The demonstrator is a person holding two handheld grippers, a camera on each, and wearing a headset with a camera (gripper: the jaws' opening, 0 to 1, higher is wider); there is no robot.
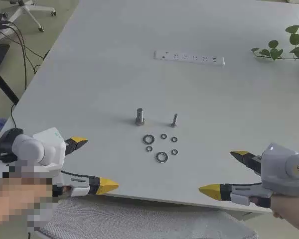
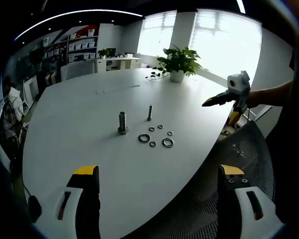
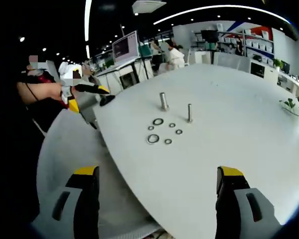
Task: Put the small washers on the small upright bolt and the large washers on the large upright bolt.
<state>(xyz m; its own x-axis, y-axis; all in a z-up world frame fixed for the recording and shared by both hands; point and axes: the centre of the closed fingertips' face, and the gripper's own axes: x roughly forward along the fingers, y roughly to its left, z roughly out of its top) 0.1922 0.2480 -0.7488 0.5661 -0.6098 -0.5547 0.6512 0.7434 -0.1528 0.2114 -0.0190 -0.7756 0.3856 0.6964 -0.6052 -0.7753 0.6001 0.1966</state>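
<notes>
Between our spread left tongs (image 1: 99,163) and right tongs (image 1: 217,172), washers (image 1: 162,157) lie loose before the large bolt (image 1: 140,116) and small bolt (image 1: 174,119).

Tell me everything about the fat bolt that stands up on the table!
The large bolt is a thick, grey metal post. It stands upright, its wider head down on the white table. No washer is on it yet. The thinner small bolt stands apart beside it, and the washers lie loose on the table, nearer the person. Only the table touches it.
</notes>
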